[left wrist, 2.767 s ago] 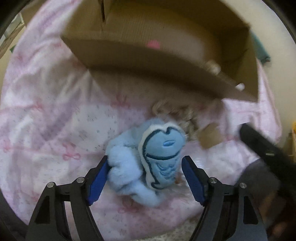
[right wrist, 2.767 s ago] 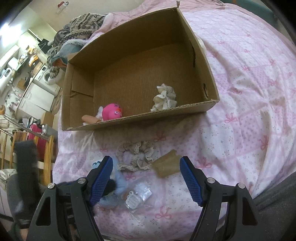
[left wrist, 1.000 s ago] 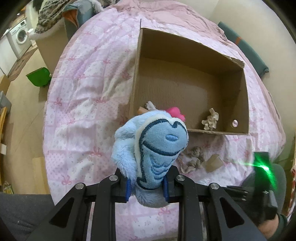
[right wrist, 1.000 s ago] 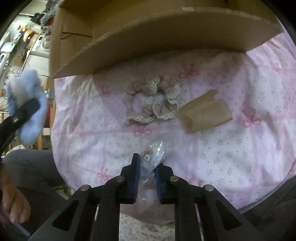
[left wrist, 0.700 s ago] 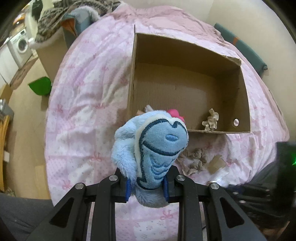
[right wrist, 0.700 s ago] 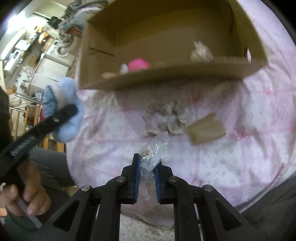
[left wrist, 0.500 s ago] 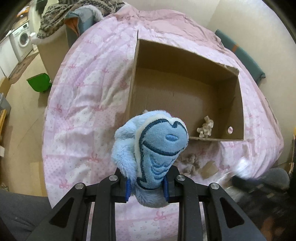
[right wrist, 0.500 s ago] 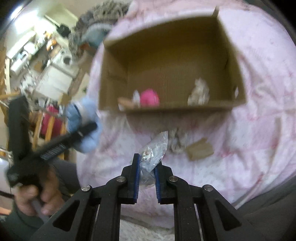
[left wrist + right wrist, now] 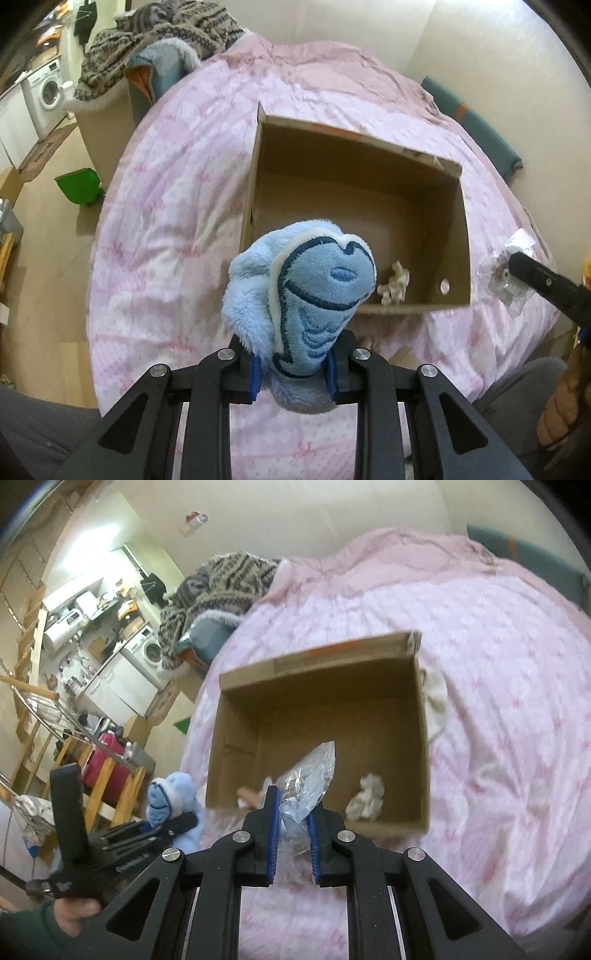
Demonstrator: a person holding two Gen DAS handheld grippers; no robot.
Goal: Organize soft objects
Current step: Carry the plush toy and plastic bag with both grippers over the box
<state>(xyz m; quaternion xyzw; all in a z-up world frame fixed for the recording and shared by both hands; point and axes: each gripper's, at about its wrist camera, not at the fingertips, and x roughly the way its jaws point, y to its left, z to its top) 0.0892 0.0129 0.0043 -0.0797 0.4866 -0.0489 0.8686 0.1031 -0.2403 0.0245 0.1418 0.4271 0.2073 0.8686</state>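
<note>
I have the left hand-held gripper [image 9: 293,371] at the bottom centre of the left wrist frame, clenched on a light blue plush toy with dark blue stitching [image 9: 306,295]. The toy stands up out of the blue pads and covers the near left corner of the open brown cardboard box [image 9: 354,206]. The box sits on a bed with a pink bow-print quilt [image 9: 166,229] and fills the centre of the frame.

Inside the box, at the near wall toward the right, lies a cream crumpled fabric piece [image 9: 395,282].

At the right edge of the left wrist frame, one black finger of the right hand-held gripper [image 9: 515,277] shows with a clear crinkled plastic bag [image 9: 511,273] at its tip.

In the right wrist frame the right hand-held gripper [image 9: 293,836] sits at bottom centre, its blue pads grasping that clear plastic bag [image 9: 308,782], which rises in front of the box opening [image 9: 321,686]. The bag's contents are too blurred to identify. The cream fabric piece [image 9: 365,797] shows at the lower right of the box floor. The plush toy [image 9: 168,801] appears at lower left, held in the left hand-held gripper [image 9: 177,821], left of the box.
</note>
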